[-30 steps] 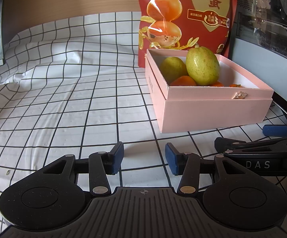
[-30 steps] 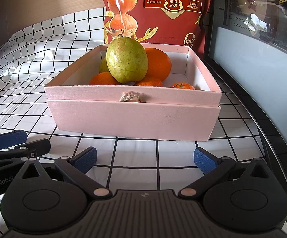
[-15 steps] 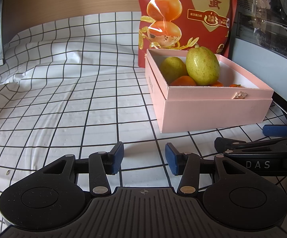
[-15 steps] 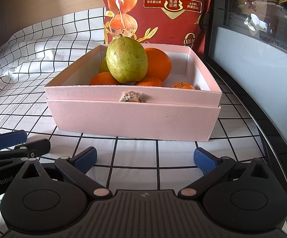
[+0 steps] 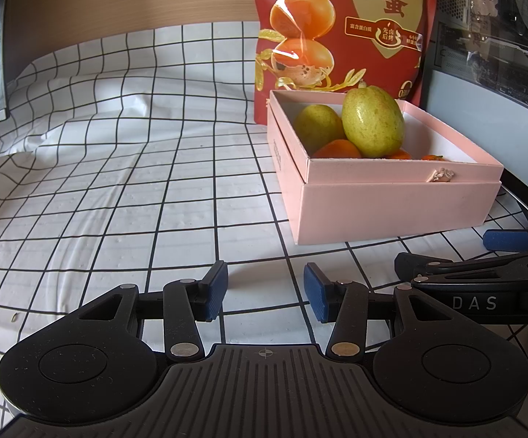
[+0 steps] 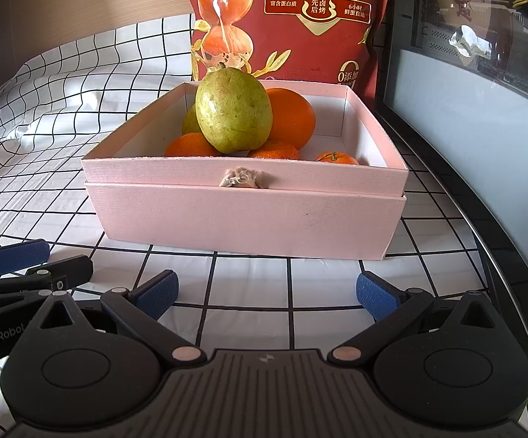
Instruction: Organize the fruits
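Though near, pink box (image 6: pixel 249 219) beyond right gripper (image 6: pixel 267 294) (apart)

Both cameras are sitting low behind their own fingers, tilting down over the checked cloth (image 5: pixel 125 197). The left wrist camera is looking past the left gripper (image 5: pixel 265 288) with the pink box (image 5: pixel 391 204) ahead and to its right. The right wrist camera is facing that box (image 6: pixel 245 215) squarely, seemingly nearer, over the right gripper (image 6: pixel 267 292). Both are sharing the box, the red bag (image 6: pixel 293 22) and each other's fingertips.
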Demonstrator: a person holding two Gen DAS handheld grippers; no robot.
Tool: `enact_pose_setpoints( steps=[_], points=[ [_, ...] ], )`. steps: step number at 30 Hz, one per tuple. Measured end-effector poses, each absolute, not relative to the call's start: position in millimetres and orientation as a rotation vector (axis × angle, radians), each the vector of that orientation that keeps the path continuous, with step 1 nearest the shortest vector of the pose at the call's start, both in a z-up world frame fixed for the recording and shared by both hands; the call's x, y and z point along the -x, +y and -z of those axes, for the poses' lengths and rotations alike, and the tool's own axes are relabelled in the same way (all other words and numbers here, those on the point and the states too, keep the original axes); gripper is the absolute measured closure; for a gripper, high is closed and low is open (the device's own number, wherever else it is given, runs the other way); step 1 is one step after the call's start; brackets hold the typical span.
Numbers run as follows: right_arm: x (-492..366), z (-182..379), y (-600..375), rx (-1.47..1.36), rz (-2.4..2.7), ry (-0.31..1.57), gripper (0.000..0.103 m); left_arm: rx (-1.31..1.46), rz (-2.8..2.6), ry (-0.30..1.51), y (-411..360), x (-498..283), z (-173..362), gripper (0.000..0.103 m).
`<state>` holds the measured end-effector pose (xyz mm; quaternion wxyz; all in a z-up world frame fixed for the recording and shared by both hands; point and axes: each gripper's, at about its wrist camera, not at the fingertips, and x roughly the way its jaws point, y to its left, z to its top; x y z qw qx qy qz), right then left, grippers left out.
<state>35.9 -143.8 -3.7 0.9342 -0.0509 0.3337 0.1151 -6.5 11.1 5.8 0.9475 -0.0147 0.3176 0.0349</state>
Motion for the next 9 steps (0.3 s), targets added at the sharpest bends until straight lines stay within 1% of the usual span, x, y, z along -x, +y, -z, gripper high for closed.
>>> enact_pose_setpoints(
  steps=[7, 9],
  points=[
    [-37.2, 4.0, -143.4, 0.106, -0.235, 0.683, 0.0, 0.03, -0.072, 0.646, 11.2, 6.5, -5.8, 0.052],
    [-37.4, 4.1, -143.7, 0.106, -0.235, 0.683, 0.0, 0.033, -0.073, 0.645, 11.7, 6.7, -6.1, 0.054]
  ],
)
